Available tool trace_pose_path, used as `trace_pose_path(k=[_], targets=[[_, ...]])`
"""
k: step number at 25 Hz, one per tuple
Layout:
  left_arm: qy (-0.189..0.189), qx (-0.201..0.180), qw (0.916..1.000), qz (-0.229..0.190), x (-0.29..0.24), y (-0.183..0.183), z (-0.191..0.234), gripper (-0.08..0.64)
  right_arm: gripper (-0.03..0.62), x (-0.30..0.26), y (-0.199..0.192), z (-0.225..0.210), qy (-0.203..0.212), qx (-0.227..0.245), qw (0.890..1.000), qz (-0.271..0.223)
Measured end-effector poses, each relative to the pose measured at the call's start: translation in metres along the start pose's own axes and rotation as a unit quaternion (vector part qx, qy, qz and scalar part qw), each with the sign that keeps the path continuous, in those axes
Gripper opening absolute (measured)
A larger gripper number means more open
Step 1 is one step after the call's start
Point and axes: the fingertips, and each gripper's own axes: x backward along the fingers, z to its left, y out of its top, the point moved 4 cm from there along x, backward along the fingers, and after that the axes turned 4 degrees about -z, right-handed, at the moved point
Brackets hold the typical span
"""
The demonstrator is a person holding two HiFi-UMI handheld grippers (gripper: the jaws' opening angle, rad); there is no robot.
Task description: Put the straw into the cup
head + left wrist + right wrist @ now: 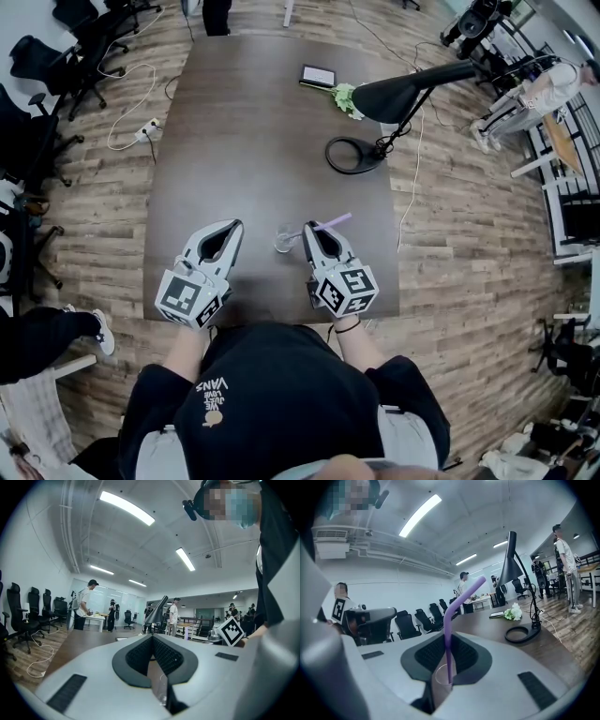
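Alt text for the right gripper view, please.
The right gripper holds a bent purple straw between its jaws, the straw's lower end at a clear cup seen through the gap. Beyond lies a dark table with a black desk lamp and white flowers.

The purple bendy straw (pixel 446 639) stands nearly upright, pinched in the right gripper (pixel 307 229), its top bent off to the right. Its lower end is at the rim of the small clear cup (pixel 284 240). The cup stands upright near the table's (pixel 253 141) front edge.
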Motion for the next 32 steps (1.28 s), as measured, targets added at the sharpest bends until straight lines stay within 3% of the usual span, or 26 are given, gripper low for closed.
trace_pose_path(k=[14, 32], targets=[[0.004, 0.001, 1.0, -0.003, 0.002, 0.001, 0.003, 0.009, 0.163, -0.003, 0.004, 0.008, 0.011, 0.007, 1.0, 0.0], [-0.002, 0.003, 1.0, -0.005, 0.001, 0.003, -0.004, 0.009, 0.172, 0.007, 0.021, 0.012, 0.018, 0.013, 1.0, -0.02]])
